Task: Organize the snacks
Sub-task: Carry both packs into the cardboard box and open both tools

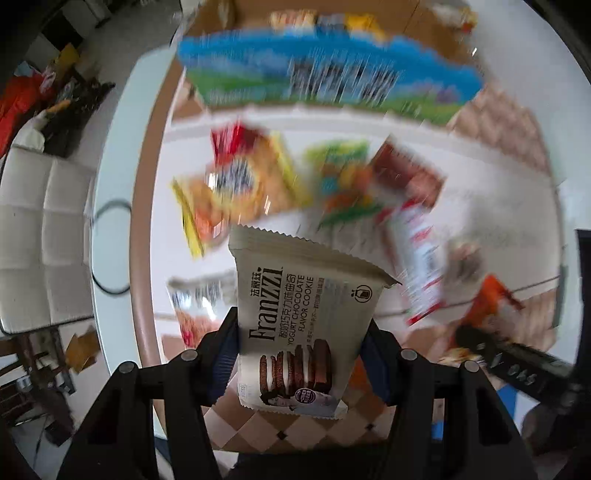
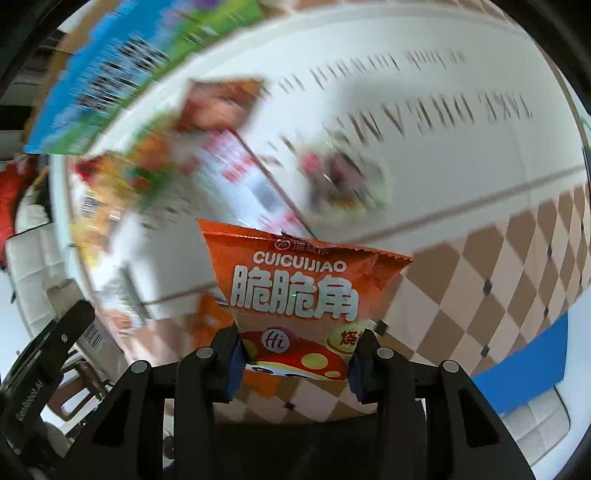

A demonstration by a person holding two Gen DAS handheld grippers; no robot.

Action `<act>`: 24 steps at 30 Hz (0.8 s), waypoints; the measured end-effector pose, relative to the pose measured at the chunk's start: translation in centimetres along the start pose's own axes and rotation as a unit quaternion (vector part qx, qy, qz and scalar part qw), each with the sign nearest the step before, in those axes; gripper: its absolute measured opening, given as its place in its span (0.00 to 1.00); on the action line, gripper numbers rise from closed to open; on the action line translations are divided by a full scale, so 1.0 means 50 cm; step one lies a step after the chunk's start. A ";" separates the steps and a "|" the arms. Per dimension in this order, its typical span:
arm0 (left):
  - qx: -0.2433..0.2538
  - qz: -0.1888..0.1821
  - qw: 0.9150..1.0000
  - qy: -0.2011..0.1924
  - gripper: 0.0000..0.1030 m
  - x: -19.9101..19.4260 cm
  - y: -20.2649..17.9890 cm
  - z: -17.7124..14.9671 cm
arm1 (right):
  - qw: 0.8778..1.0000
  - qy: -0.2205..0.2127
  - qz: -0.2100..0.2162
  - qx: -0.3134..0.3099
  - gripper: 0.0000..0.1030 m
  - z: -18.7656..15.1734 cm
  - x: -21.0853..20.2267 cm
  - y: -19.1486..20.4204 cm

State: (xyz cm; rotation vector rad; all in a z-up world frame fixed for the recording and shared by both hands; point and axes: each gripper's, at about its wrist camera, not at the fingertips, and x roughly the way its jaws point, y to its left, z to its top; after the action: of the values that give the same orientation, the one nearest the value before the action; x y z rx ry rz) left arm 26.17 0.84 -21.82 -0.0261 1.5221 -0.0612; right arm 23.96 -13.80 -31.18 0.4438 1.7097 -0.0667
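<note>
My left gripper is shut on a beige Franzzi cookie packet and holds it above the table. My right gripper is shut on an orange Cuicuijiao snack bag, also held above the table. Several loose snack packets lie blurred on the white tablecloth: an orange-yellow one, a green one, a red-and-white one. A blue and green box stands at the far side; it also shows in the right wrist view. The right gripper shows at the lower right of the left wrist view.
The tablecloth has a brown checkered border and printed lettering. A cardboard box with snacks sits behind the blue box. A white padded chair stands left of the table. Clutter lies on the floor at far left.
</note>
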 end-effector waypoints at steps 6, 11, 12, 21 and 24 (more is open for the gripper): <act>-0.006 -0.037 0.997 -0.061 0.56 -0.114 -0.025 0.122 | 0.996 -0.054 0.059 -0.047 0.45 0.089 -0.168 0.075; -0.007 -0.031 0.995 -0.099 0.56 -0.160 -0.012 0.273 | 0.987 -0.113 0.071 -0.095 0.45 0.205 -0.268 0.199; -0.011 -0.028 0.995 -0.098 0.56 -0.155 0.003 0.314 | 0.985 -0.122 0.070 -0.102 0.45 0.228 -0.277 0.221; -0.056 -0.041 0.997 0.032 0.56 0.014 0.112 0.550 | 0.982 -0.106 0.069 -0.141 0.45 0.459 -0.190 0.393; -0.074 -0.052 0.993 0.073 0.56 0.078 0.131 0.591 | 0.983 -0.086 0.065 -0.151 0.45 0.506 -0.126 0.416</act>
State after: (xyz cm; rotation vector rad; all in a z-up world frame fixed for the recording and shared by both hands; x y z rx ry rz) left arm 56.01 6.54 -24.65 -0.2240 1.6677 -0.0333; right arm 55.25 -3.53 -25.81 0.3118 1.4864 0.2401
